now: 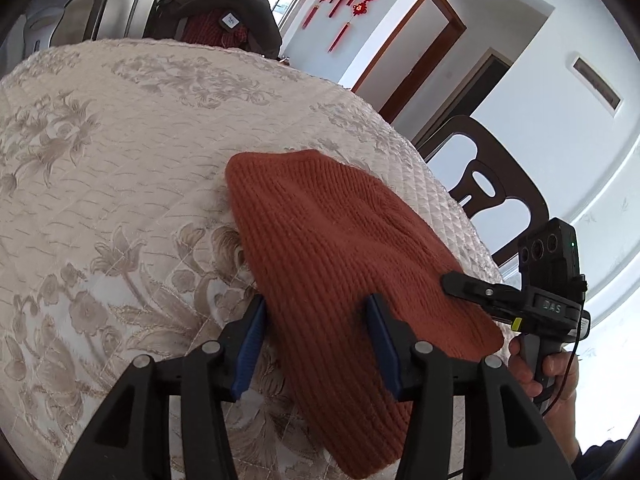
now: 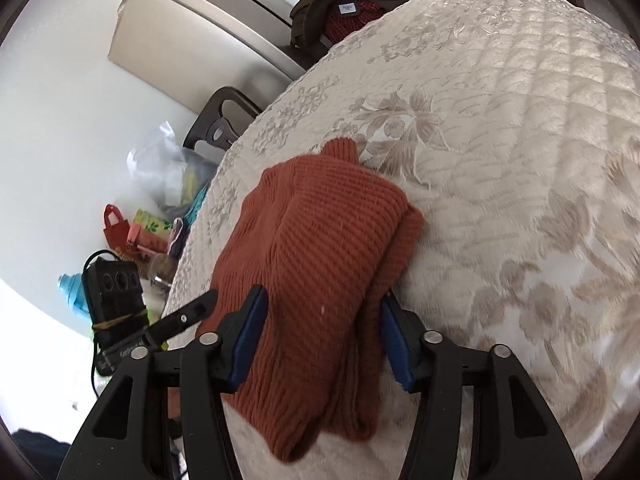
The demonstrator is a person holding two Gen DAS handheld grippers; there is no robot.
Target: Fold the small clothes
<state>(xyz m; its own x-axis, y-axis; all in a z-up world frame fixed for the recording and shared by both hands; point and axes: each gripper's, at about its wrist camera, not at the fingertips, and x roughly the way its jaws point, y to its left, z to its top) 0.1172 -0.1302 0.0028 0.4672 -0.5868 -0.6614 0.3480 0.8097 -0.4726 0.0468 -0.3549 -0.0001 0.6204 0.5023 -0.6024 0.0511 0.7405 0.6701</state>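
A rust-orange knitted garment (image 1: 340,240) lies folded in several layers on the cream floral tablecloth (image 1: 120,160), near the table's edge. My left gripper (image 1: 315,299) stands open over its near end: the left pad sits at the garment's side and the right pad rests on top of the knit. In the right wrist view the same garment (image 2: 320,240) bulges up between the blue pads of my right gripper (image 2: 320,296), which is shut on the folded layers. One black finger (image 1: 468,286) of the right gripper lies on the garment's right edge.
A dark wooden chair (image 1: 500,184) stands past the table's right edge. Another chair holds a dark jacket (image 1: 216,8) at the far side. Bags and bottles (image 2: 156,232) sit on the floor to the left. A person's hand (image 1: 552,372) holds the right gripper's handle.
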